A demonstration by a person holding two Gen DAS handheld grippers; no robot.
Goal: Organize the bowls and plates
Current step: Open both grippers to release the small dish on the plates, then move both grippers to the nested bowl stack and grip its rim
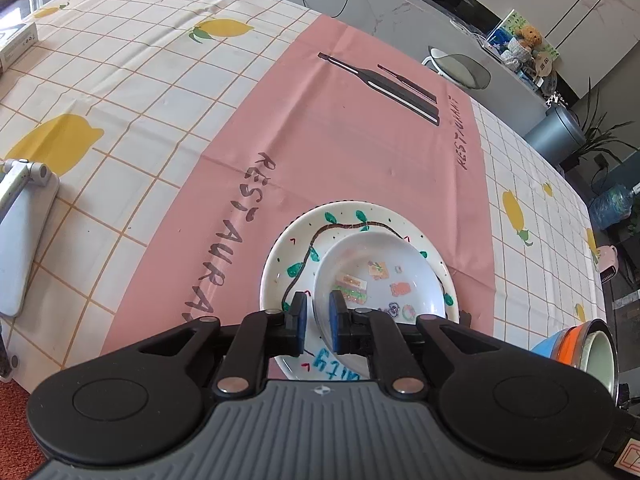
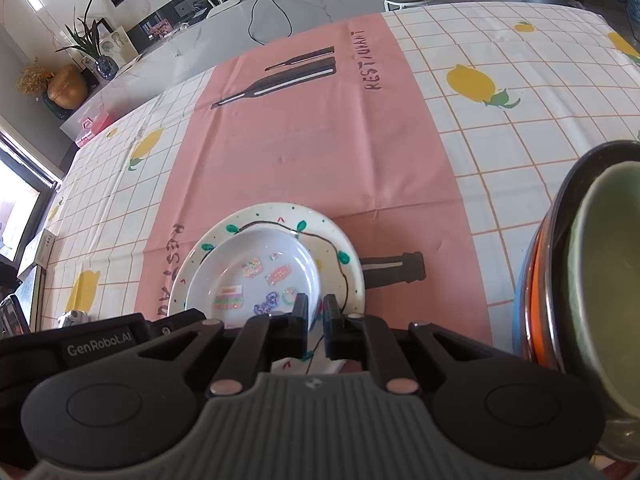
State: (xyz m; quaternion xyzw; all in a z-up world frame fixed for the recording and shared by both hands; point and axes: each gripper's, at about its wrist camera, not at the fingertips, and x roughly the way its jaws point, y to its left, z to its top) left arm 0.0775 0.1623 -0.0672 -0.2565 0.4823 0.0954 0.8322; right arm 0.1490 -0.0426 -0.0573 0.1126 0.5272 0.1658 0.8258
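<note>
A small white dish with stickers rests inside a larger white plate painted with a green vine on the pink placemat. My left gripper is shut on the small dish's near rim. In the right wrist view the small dish and the vine plate lie just ahead. My right gripper is nearly closed around the small dish's near right rim. A stack of bowls, blue, orange, dark and pale green, stands at the right; it also shows in the left wrist view.
The table carries a lemon-print checked cloth. A white folding stand lies at the left edge and a white box at the far left. A grey chair stands beyond the table. A pink cup sits off the right edge.
</note>
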